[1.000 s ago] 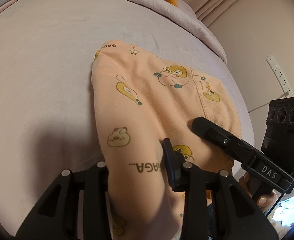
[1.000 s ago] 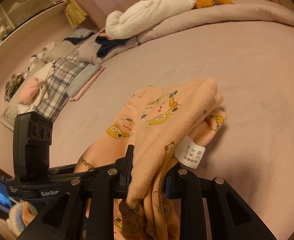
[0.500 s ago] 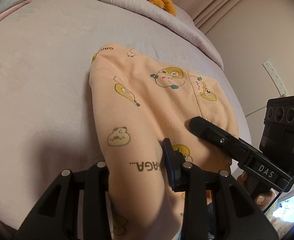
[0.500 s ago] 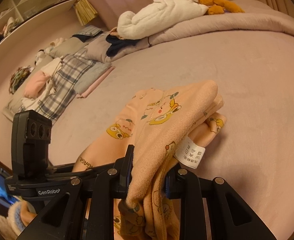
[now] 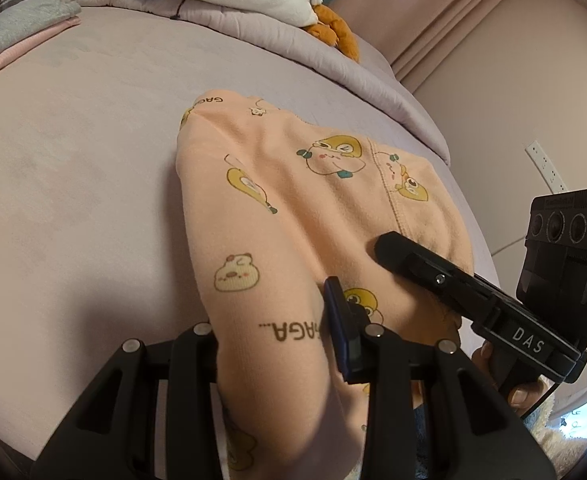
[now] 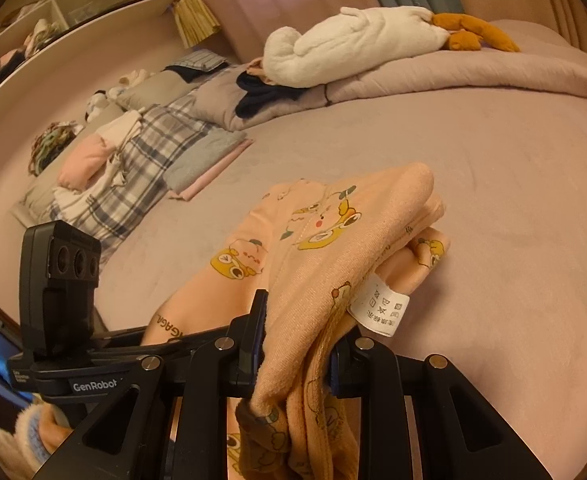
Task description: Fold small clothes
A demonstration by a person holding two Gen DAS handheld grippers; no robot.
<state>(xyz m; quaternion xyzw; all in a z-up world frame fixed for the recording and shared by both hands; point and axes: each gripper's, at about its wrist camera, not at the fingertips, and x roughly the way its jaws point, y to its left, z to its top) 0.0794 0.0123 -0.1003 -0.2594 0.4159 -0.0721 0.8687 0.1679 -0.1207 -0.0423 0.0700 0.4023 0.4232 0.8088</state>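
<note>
A small peach garment (image 5: pixel 293 208) printed with yellow cartoon animals lies partly on the mauve bed (image 5: pixel 73 168), its near end lifted. My left gripper (image 5: pixel 277 340) is shut on the garment's near edge, the cloth bunched between its pads. In the right wrist view the same garment (image 6: pixel 325 248) drapes up from the bed, and my right gripper (image 6: pixel 297 344) is shut on a thick fold of it beside a white care label (image 6: pixel 379 312). The right gripper's black body (image 5: pixel 473 304) shows at the right of the left wrist view; the left gripper's body (image 6: pixel 61 312) shows at the left of the right wrist view.
A rolled duvet (image 6: pixel 473 76) with a white plush toy (image 6: pixel 353 48) lies along the far bed edge. Folded clothes and a plaid garment (image 6: pixel 141 168) are piled at the far left. A wall with a socket strip (image 5: pixel 545 168) stands on the right.
Both grippers have risen and drawn back a little with the garment's near edge held; more of the duvet and the piled clothes at the bed's far side has come into view.
</note>
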